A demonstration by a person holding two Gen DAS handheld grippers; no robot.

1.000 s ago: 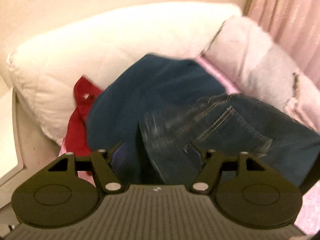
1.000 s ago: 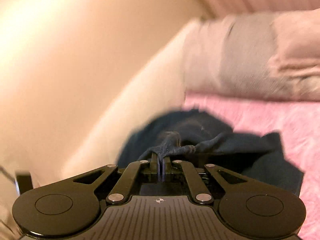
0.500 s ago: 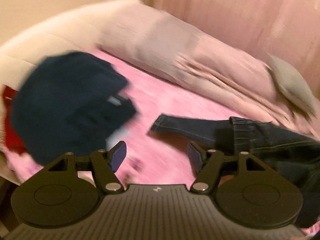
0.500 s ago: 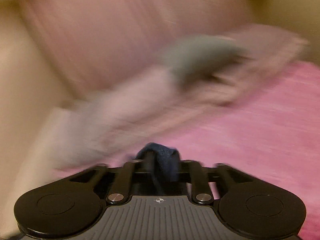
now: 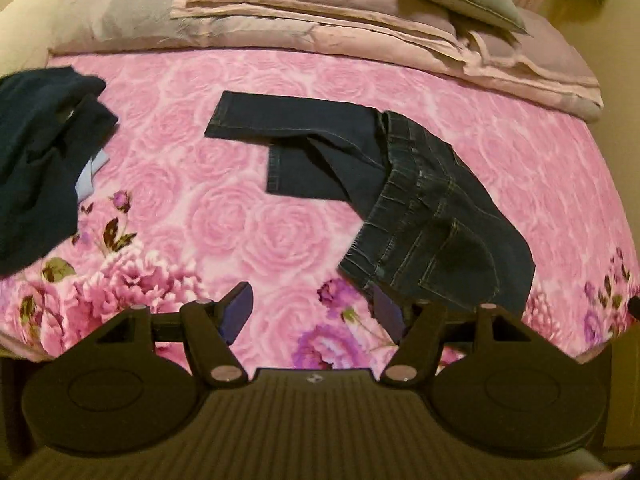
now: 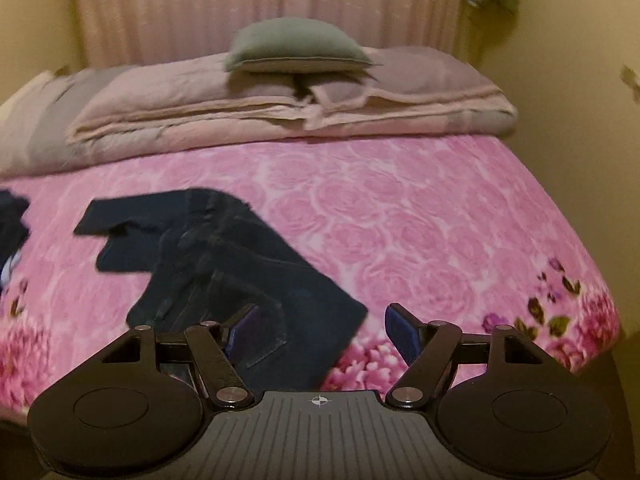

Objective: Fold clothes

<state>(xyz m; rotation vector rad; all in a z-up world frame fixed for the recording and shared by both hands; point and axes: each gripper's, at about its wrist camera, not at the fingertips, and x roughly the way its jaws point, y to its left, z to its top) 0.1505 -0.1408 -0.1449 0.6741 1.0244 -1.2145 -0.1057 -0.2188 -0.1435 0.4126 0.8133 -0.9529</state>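
Note:
A pair of dark blue jeans (image 5: 404, 196) lies crumpled on the pink floral bed cover (image 5: 224, 216), waist toward me, legs folded toward the far left. It also shows in the right wrist view (image 6: 224, 256). My left gripper (image 5: 314, 308) is open and empty, hovering near the bed's front edge just left of the jeans' waist. My right gripper (image 6: 320, 328) is open and empty above the jeans' near corner.
A heap of dark navy clothes (image 5: 36, 152) lies at the bed's left edge. Folded pinkish quilts (image 6: 280, 108) and a grey pillow (image 6: 296, 46) are stacked along the far side. A curtain (image 6: 260, 4) hangs behind.
My right gripper has let go of the jeans and opened. The jeans now lie on the bed. Both grippers have swung right, away from the pile of clothes.

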